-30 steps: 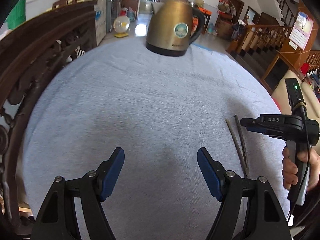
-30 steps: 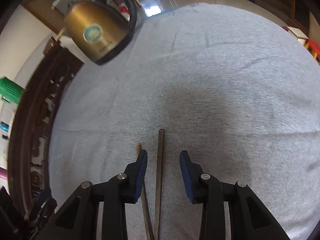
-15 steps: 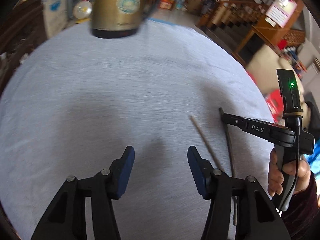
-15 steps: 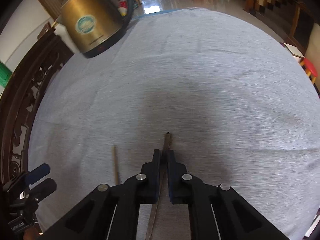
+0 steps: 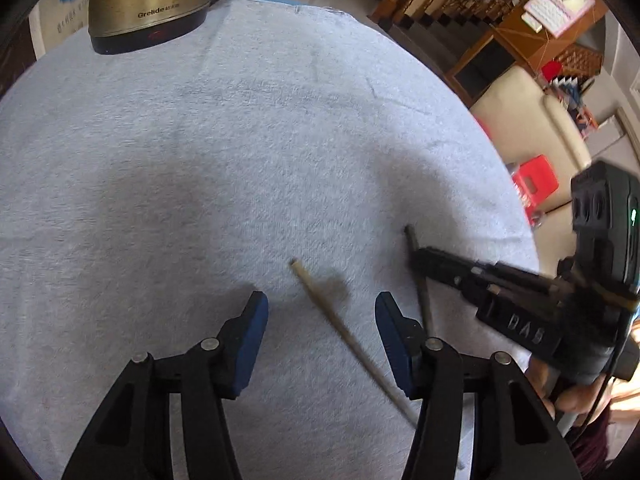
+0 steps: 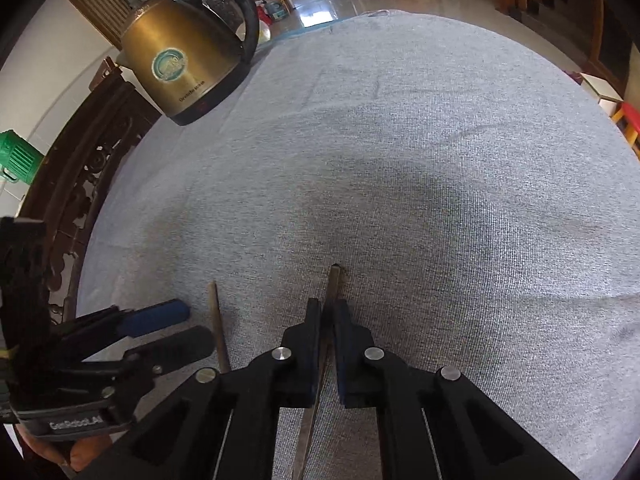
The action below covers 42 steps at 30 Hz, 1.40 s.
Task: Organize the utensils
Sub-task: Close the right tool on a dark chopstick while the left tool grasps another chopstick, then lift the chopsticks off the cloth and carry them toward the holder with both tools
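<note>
Two chopsticks lie on the grey cloth of the bench, near its front edge. The darker chopstick is pinched between the fingers of the right gripper; its tip sticks out just past the fingertips toward 12 o'clock and its shaft runs back between the black finger arms. From the left wrist camera the same dark chopstick shows at about 3 o'clock, with the right gripper closed on it partway along.

The paler chopstick lies loose on the cloth, slanting from its blunt end at centre down toward 5 o'clock. It sits between the spread fingers of the left gripper, closer to the right-hand blue pad, and neither pad touches it. Whether it rests flat is hard to tell where it passes under the finger arm. From the right wrist camera this pale chopstick lies just left of the dark one, the two nearly parallel and apart, with the left gripper at 8 o'clock beside it, fingers parted.

A brass-coloured electric kettle with a black handle stands at the far left of the bench, at 11 o'clock, well apart from the chopsticks. A carved dark wooden chair back curves along the bench's left side.
</note>
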{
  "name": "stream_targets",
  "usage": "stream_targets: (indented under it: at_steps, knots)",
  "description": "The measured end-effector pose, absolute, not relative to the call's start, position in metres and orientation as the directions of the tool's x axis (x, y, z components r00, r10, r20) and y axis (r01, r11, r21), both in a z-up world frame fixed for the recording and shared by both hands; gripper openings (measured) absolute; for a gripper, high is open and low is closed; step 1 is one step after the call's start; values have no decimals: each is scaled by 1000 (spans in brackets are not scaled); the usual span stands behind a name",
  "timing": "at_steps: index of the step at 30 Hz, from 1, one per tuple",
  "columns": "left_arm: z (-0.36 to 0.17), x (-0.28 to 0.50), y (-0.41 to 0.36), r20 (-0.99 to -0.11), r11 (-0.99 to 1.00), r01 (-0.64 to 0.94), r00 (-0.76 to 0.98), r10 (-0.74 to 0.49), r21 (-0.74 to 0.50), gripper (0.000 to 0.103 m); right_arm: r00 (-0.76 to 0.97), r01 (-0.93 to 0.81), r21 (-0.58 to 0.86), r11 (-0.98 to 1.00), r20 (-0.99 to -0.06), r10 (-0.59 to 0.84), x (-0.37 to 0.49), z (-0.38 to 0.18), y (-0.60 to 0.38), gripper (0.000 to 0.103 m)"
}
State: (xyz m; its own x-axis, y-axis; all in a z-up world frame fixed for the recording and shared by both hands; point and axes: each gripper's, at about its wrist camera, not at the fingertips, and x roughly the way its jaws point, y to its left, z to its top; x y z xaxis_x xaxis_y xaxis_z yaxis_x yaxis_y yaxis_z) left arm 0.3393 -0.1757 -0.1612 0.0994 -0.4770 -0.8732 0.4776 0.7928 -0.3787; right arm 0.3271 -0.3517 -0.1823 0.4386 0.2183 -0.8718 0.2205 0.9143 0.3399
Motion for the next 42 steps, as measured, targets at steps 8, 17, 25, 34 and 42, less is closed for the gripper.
stream_targets:
  at_steps: [8,17,25,34,42]
  knots:
    - [-162,334,-194,-883,805,505,158,-442,-312,54,443,222,416,882,-848,289,326,-186,-364,8]
    - [-165,322,-204,-891,765,643,330,-312,-30,9,468,250,491,835,-816,340,316,-189,-379,8]
    - [-162,318,-168,-908,694,720,288,-304,-4,5,443,265,453,851,-841,309,300,-187,-382,8]
    - [-157,323,-143,-940,736,676,233,-250,-28,42,320,218,245,945,-932,168,314,-176,-351,11]
    - [-161,331,-162,-936,728,685,266,-232,14,35,287,121,87,989,-957,49,330,-172,-324,19]
